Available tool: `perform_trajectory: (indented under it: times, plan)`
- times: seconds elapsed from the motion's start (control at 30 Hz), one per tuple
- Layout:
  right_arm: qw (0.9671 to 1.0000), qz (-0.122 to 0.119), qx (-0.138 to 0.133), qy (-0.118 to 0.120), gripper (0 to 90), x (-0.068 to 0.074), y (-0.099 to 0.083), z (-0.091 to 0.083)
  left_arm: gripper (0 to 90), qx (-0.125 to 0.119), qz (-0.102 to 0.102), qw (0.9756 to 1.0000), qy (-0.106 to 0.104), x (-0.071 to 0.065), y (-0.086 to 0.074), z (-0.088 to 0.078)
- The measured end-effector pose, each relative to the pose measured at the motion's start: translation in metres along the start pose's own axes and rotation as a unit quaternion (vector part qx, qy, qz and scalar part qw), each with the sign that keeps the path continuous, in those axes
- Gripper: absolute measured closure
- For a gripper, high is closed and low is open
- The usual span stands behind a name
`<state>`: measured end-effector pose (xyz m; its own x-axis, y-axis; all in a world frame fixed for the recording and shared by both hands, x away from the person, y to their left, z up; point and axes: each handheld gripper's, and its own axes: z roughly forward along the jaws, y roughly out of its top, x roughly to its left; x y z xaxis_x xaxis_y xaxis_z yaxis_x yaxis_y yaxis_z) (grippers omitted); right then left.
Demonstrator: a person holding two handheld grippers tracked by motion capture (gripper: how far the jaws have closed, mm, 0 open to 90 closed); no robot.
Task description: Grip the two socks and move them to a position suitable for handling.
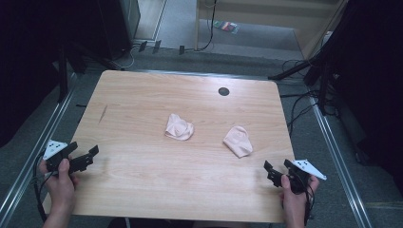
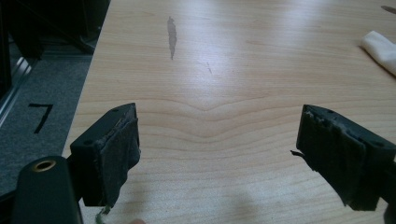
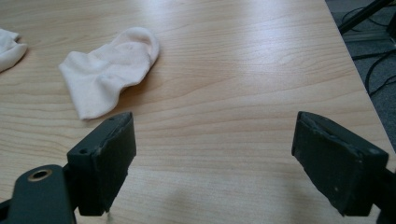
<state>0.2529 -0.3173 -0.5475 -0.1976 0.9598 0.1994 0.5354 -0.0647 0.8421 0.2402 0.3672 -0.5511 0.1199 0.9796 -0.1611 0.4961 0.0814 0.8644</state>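
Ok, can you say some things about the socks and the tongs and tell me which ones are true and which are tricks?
1. Two pale socks lie on the wooden table. True: one sock near the middle, another sock further right.
2. The left tongs are holding a sock. False: they are open and hold nothing.
3. The right tongs are open. True.
4. The socks are touching each other. False: bare wood lies between them.
5. A dark round hole sits near the table's far edge. True.
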Motion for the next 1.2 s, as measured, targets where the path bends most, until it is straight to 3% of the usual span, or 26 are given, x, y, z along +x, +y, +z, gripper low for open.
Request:
perform_trajectory:
  times: [0.3, 0.63, 0.73, 0.87, 1.13, 1.2]
  plan:
    - [0.9999, -0.015, 0.000, -0.004, 13.7, 0.004, 0.000, -0.001, 13.8, -0.002, -0.001, 1.0000, -0.002, 0.001, 0.000, 0.000]
    - [0.9998, -0.005, -0.019, -0.001, 13.7, 0.009, 0.008, -0.006, 13.9, -0.007, -0.003, 0.9999, -0.009, 0.002, -0.001, -0.001]
    - [0.9993, 0.016, -0.030, 0.018, 13.3, 0.011, 0.014, -0.008, 13.9, -0.004, -0.002, 1.0000, -0.007, 0.001, 0.000, -0.001]
    - [0.9985, 0.011, -0.046, 0.026, 13.3, 0.023, 0.026, -0.011, 13.9, -0.003, -0.001, 1.0000, -0.006, 0.000, 0.000, -0.001]
    - [0.9973, -0.031, -0.042, 0.052, 13.4, 0.055, 0.050, -0.002, 13.9, -0.005, -0.001, 1.0000, -0.008, 0.001, -0.001, -0.001]
    - [0.9973, -0.030, -0.042, 0.052, 14.9, 0.061, 0.055, 0.003, 13.9, -0.007, -0.001, 0.9999, -0.008, 0.001, -0.001, -0.001]
